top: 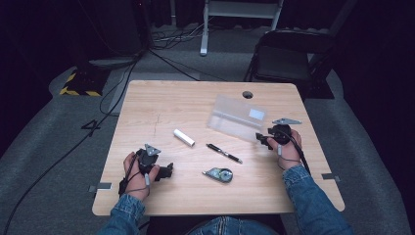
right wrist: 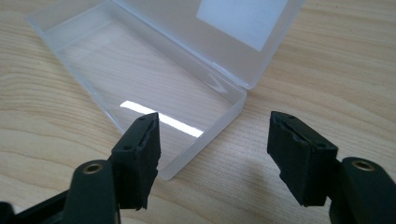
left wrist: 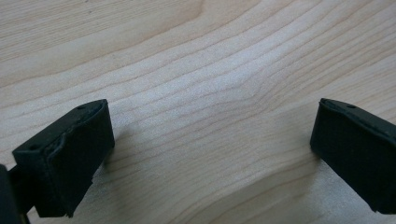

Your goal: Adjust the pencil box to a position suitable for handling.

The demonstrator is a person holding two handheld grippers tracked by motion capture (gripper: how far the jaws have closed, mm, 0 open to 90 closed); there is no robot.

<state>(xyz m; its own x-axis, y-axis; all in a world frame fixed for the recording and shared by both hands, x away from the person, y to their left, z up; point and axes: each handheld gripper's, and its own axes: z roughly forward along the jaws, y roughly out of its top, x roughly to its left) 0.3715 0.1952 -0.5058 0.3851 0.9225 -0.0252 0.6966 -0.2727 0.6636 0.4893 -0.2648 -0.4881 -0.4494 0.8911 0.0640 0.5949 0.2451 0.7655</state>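
Observation:
An open clear plastic box [top: 236,119] lies at the table's right of centre, its lid [right wrist: 224,37] raised and bearing a white label [right wrist: 243,17]. My right gripper [top: 263,139] sits just right of it. In the right gripper view its jaws stand apart, and the box's [right wrist: 140,70] near corner reaches between them; the right gripper [right wrist: 214,120] is open, with no pad pressing on the box. A white tube [top: 184,137], a black pen [top: 224,153] and a correction-tape dispenser [top: 218,175] lie mid-table. My left gripper [top: 164,171] [left wrist: 212,107] rests open over bare wood.
The wooden table [top: 171,103] has a round cable hole [top: 247,94] near its far edge. A black folding chair [top: 288,54] stands beyond the far right corner. Cables run over the grey floor at left, past a yellow-and-black striped base [top: 78,87].

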